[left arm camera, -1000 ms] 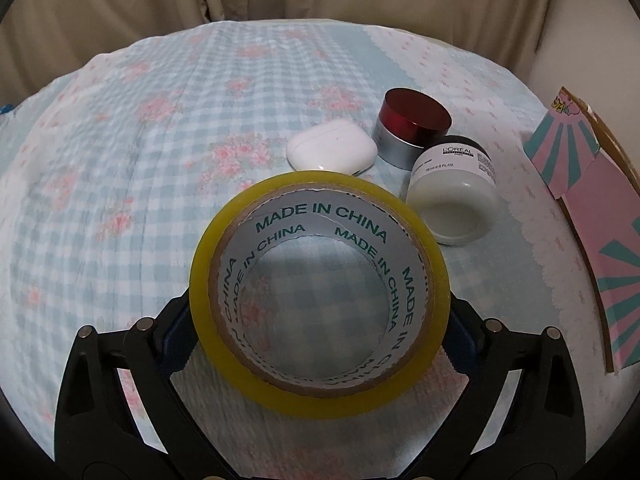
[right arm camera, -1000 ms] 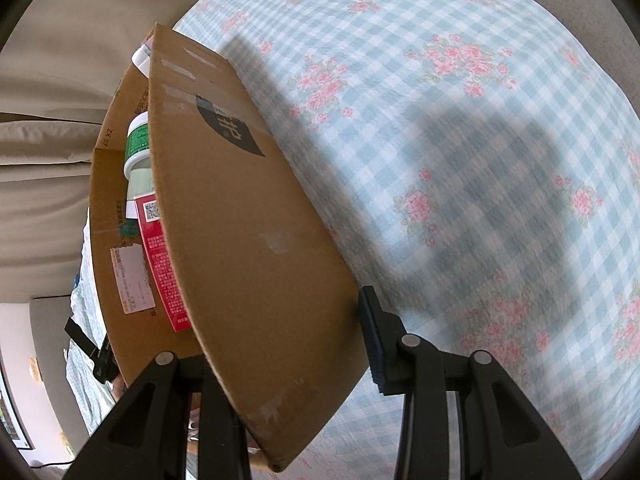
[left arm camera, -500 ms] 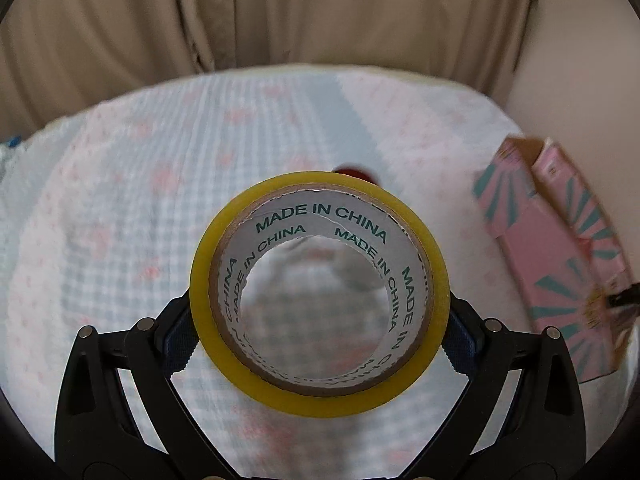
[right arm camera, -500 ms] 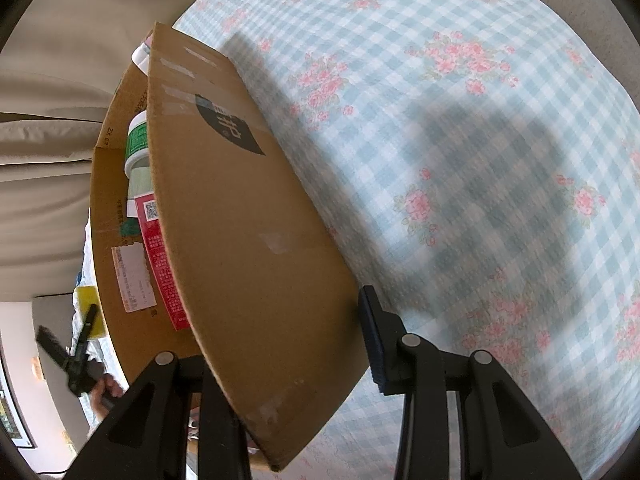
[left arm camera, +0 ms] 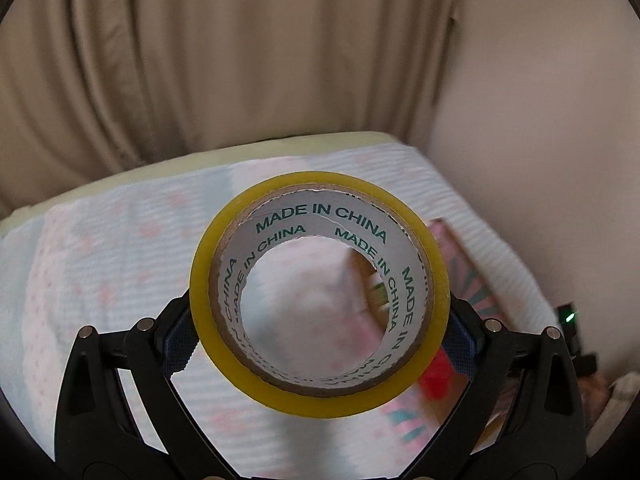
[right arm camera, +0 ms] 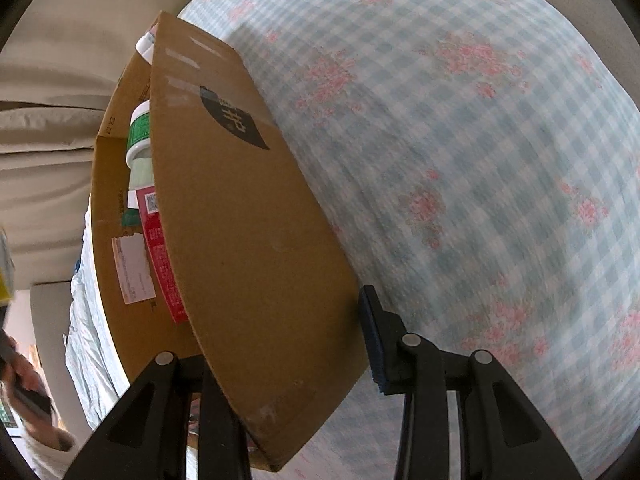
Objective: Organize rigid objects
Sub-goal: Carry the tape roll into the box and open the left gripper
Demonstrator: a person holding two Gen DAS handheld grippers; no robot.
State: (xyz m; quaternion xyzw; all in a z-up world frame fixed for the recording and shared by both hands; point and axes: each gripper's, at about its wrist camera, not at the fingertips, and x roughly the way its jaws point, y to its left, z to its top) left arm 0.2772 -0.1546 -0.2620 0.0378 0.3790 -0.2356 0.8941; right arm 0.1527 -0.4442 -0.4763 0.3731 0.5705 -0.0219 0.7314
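Observation:
My left gripper point(left arm camera: 320, 340) is shut on a yellow roll of packing tape point(left arm camera: 400, 384) printed "MADE IN CHINA" and holds it up above the bed. A cardboard box with a pink patterned flap point(left arm camera: 468, 276) lies to the right, partly behind the roll. In the right wrist view my right gripper point(right arm camera: 280, 364) has its jaws apart, one on each side of the brown cardboard box flap point(right arm camera: 240, 240). Inside the box are a white and green jar point(right arm camera: 138, 136) and a red packet point(right arm camera: 160, 256).
The bed has a blue checked floral sheet point(right arm camera: 480, 160). Beige curtains point(left arm camera: 240, 60) and a wall point(left arm camera: 540, 120) stand behind it. A person's hand point(right arm camera: 20, 376) shows at the left edge of the right wrist view.
My left gripper has lifted the tape and swung right toward the box; the jars and white case have dropped out of view. The right gripper has stayed at the flap.

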